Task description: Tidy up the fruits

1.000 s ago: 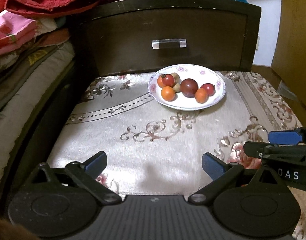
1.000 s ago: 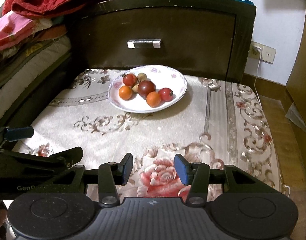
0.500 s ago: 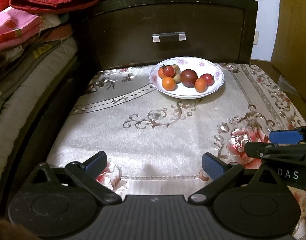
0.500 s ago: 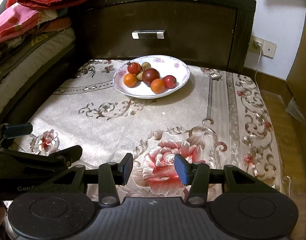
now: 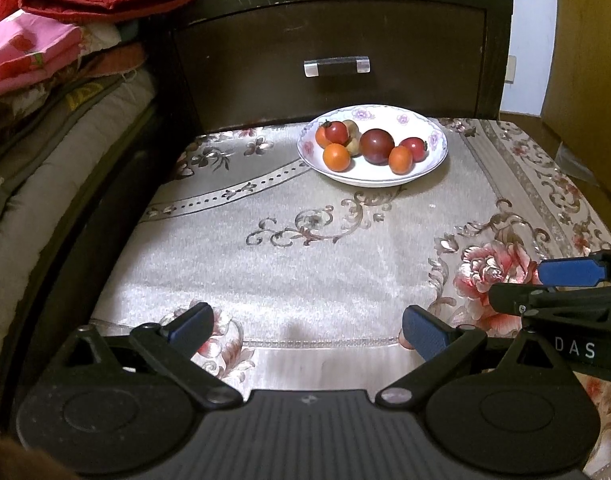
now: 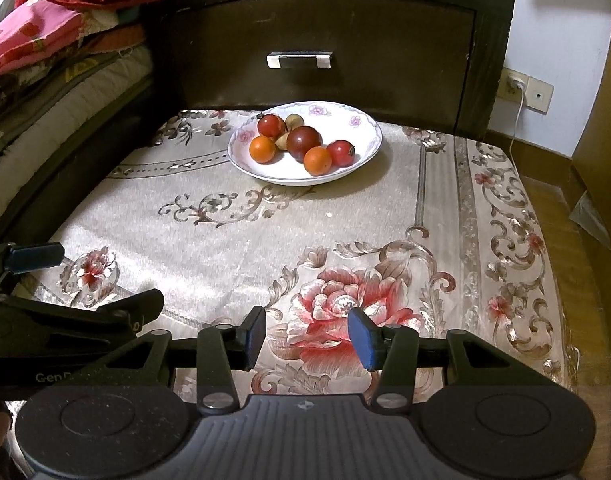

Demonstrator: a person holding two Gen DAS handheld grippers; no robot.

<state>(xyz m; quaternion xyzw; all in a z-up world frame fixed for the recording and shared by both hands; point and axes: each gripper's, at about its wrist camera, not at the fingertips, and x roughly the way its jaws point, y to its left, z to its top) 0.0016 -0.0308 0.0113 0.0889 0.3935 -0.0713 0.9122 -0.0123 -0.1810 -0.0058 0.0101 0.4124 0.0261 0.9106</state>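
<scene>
A white floral plate (image 5: 433,152) (image 6: 361,152) stands at the far end of the cloth-covered table, in front of the dark drawer. It holds several small fruits: a dark purple one (image 5: 376,146) (image 6: 304,143), red ones and orange ones. My left gripper (image 5: 305,330) is open and empty, low over the near edge of the table. My right gripper (image 6: 307,338) is open and empty, with a narrower gap, over the red rose pattern. Each gripper also shows at the side of the other's view (image 5: 565,280) (image 6: 65,284).
A dark wooden drawer front (image 5: 337,44) with a clear handle stands behind the plate. A stack of folded bedding and red cloth (image 5: 65,40) lies to the left. A wall socket with a cord (image 6: 521,88) and wooden floor are on the right.
Both grippers have pulled back and risen, so the plate looks farther off and more of the cloth shows. Neither gripper's opening has changed.
</scene>
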